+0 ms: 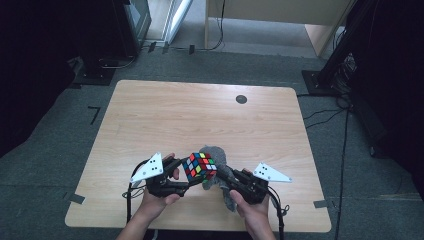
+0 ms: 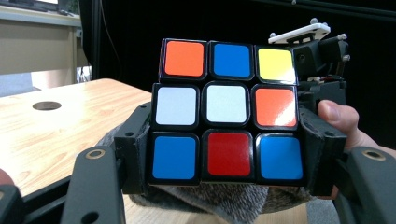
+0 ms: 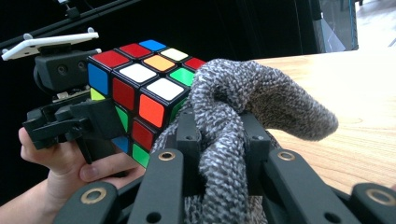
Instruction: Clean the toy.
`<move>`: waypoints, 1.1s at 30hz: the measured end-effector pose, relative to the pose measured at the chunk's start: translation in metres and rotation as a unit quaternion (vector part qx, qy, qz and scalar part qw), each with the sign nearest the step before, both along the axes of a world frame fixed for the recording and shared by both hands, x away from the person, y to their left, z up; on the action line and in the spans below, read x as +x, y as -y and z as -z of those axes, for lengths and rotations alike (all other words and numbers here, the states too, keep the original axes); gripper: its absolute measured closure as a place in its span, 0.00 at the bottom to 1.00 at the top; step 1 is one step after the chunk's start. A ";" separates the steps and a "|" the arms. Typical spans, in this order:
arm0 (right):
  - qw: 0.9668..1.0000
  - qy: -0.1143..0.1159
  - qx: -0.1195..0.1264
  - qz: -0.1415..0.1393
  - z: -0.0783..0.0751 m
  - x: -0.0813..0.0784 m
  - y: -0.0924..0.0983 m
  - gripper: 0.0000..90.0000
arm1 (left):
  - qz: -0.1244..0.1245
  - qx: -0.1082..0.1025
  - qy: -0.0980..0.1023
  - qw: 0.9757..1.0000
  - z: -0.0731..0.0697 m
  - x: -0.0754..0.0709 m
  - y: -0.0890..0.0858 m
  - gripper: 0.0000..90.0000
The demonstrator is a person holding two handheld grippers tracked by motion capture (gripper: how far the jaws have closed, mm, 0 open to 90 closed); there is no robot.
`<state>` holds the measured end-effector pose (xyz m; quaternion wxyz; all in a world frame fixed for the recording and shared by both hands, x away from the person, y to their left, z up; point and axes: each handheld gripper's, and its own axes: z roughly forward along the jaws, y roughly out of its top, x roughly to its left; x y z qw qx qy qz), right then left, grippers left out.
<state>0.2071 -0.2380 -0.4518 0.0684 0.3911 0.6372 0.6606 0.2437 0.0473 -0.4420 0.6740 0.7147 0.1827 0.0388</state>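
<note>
Wood-grain table (image 1: 150, 115), pale, rounded corners, sits on grey carpet; a small dark round hole (image 1: 241, 99) lies near its far edge. Black stands and trailing cables ring the floor on the far and right sides.

Both forearms enter from the near edge, hands meeting over the near middle of the table.

Left gripper (image 1: 186, 176): jaws pinching a scrambled colour cube (image 1: 199, 166) by two opposite sides, cube held off the table surface and tilted in the high view. In the left gripper view the cube (image 2: 228, 114) sits squarely between the two black jaws, face to the camera: orange, blue, yellow across the top row; white, white, orange in the middle; blue, red, blue at the bottom.

Right gripper (image 1: 226, 177): jaws pressed onto a grey knitted cloth (image 1: 214, 156). In the right gripper view the cloth (image 3: 233, 116) bunches up between the jaws and a fold arches out to the right over the table. The cloth touches the cube's (image 3: 140, 88) near corner and hangs just under it.

Left hand (image 3: 60, 158) grips its tool's body beneath the cube. White three-cornered plates (image 1: 148, 167) top both grippers.
</note>
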 end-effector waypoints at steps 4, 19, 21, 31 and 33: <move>0.999 -0.015 -0.032 -0.013 0.008 0.000 -0.010 0.84 | -0.004 0.002 0.000 1.000 0.000 -0.001 0.001 0.38; 0.998 -0.008 -0.053 -0.014 0.007 -0.003 -0.014 0.84 | -0.009 0.006 -0.005 1.000 0.001 0.000 0.001 0.38; 0.998 -0.004 -0.063 -0.021 0.008 -0.004 -0.018 0.84 | -0.009 0.003 -0.006 1.000 0.001 0.001 -0.001 0.38; 0.998 0.024 -0.056 0.013 -0.004 -0.006 -0.005 0.85 | -0.012 0.000 -0.021 1.000 0.003 0.004 -0.001 0.38; 0.998 0.019 -0.058 0.007 -0.001 -0.006 -0.007 0.85 | -0.012 0.001 -0.020 1.000 0.003 0.003 0.000 0.38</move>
